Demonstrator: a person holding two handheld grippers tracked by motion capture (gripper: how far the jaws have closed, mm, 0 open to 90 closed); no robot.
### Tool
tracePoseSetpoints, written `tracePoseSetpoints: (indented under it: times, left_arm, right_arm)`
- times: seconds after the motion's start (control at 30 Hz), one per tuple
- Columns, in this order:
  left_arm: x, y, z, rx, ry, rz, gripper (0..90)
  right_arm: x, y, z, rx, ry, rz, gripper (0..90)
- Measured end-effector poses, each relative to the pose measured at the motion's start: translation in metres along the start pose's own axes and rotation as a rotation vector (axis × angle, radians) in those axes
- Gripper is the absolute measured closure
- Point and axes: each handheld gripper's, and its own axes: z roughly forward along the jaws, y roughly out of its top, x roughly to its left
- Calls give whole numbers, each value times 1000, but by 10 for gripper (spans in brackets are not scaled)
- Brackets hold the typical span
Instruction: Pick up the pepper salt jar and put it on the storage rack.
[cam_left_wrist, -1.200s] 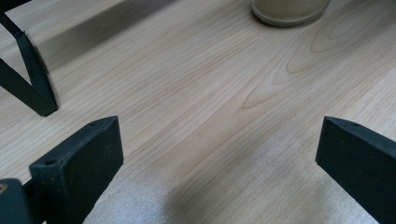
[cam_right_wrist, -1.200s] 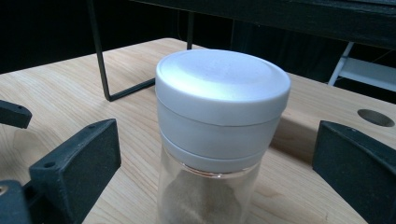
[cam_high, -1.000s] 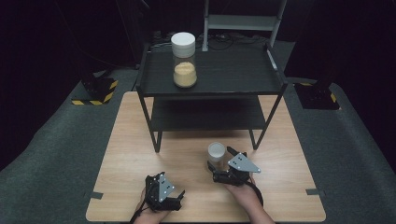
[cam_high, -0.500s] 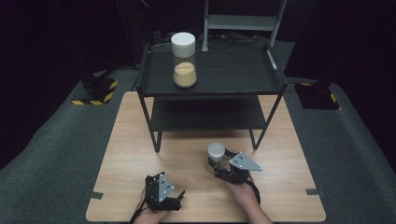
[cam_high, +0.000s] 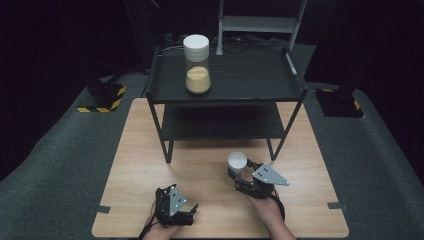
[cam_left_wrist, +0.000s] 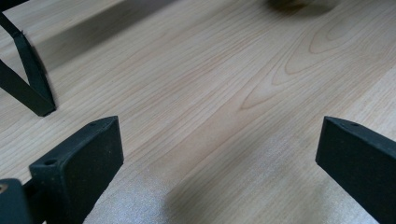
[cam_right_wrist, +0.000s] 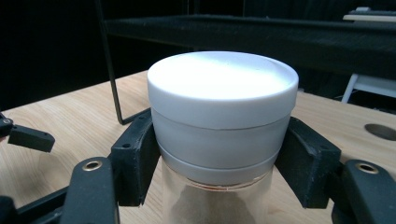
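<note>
Jaws of my right gripper (cam_high: 239, 173) have just closed, now grasping the white-lidded jar (cam_right_wrist: 222, 126); its base is cut off. Left gripper (cam_left_wrist: 219, 154) hangs released above the bench (cam_high: 200, 165).

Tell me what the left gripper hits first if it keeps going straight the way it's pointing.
Probably the bare wooden table: the left gripper has open jaws angled down at the wood with nothing between them. The black shelf leg stands off to the side of that line, though depth is hard to judge.
</note>
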Motion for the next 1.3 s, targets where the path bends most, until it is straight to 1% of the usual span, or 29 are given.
tracePoseSetpoints:
  times: [0.1,0.4,0.53,0.9,1.0,1.3]
  left_arm:
    - [0,0,0,1,0,1,9]
    - [0,0,0,0,0,2,9]
    - [0,0,0,3,0,-1,9]
    - [0,1,0,3,-2,0,9]
    - [0,0,0,2,-3,2,9]
    - [1,0,0,1,-4,2,9]
  right_arm:
    - [-3,4,-10,-14,-7,8,340]
    - [-5,14,-36,-43,-28,-16,340]
    - [-5,18,-46,-55,-35,-14,340]
    - [-3,33,-67,-83,-36,-20,340]
    - [-2,40,-74,-95,-35,-14,340]
    - [-1,59,-88,-133,-41,-8,340]
